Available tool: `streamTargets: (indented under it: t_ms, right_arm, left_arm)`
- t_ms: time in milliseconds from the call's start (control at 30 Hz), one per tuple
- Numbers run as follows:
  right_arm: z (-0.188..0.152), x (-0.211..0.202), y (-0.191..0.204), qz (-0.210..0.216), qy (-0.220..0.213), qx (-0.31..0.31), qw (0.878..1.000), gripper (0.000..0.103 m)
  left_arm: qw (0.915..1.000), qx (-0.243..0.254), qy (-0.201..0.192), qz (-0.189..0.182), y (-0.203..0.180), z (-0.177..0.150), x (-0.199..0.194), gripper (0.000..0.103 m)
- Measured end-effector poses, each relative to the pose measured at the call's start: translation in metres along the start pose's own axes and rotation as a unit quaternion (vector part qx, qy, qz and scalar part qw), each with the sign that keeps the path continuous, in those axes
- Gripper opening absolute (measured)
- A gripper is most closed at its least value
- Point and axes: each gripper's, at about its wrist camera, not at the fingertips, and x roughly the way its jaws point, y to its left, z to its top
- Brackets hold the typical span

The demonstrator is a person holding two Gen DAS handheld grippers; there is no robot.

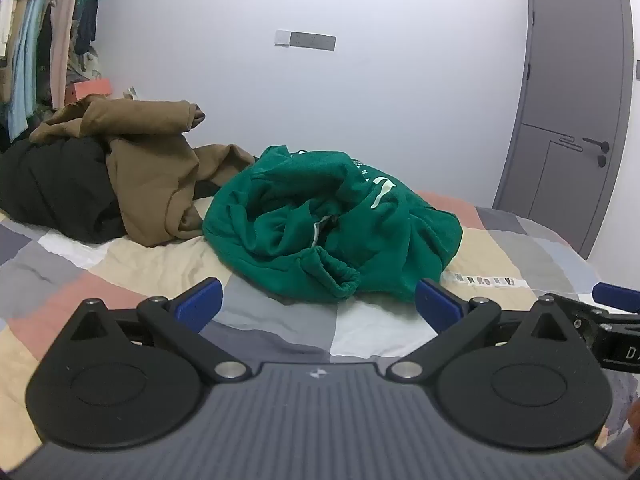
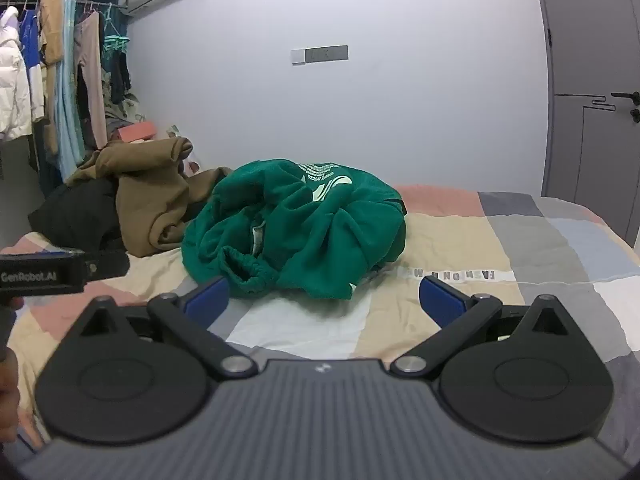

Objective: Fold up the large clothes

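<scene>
The green sweatshirt (image 1: 332, 220) lies crumpled in a heap on the patchwork bed (image 1: 132, 268), straight ahead of both tongs, with no clear long axis while bunched. The left tongs (image 1: 318, 302) and right tongs (image 2: 324, 300) are each spread wide and hold nothing, hovering just short of the heap's near edge. A ribbed cuff (image 2: 250, 270) points toward them, a little closer to the right tongs' left finger. Behind it, a brown garment (image 1: 152, 168) drapes over a black one (image 1: 52, 184).
</scene>
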Motion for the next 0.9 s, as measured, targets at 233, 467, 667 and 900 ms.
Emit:
streamTargets:
  t_ms: [233, 467, 667, 900]
  right_arm:
    - [0.003, -0.001, 0.001, -0.004, 0.0, -0.005, 1.0, 0.103]
    - [-0.001, 0.006, 0.0, -0.007, 0.005, 0.008, 1.0, 0.103]
    - [-0.003, 0.006, -0.001, -0.014, 0.009, 0.013, 1.0, 0.103]
    - [-0.003, 0.005, -0.002, -0.015, 0.009, 0.011, 1.0, 0.103]
  left_arm:
    - [1.0, 0.0, 0.007, -0.001, -0.002, -0.001, 0.002, 0.103]
    - [0.9999, -0.002, 0.013, -0.002, 0.0, -0.001, 0.006, 0.103]
    - [0.9998, 0.003, 0.02, -0.001, -0.001, -0.002, 0.007, 0.103]
    - [0.9996, 0.004, 0.026, -0.002, -0.002, -0.003, 0.009, 0.103]
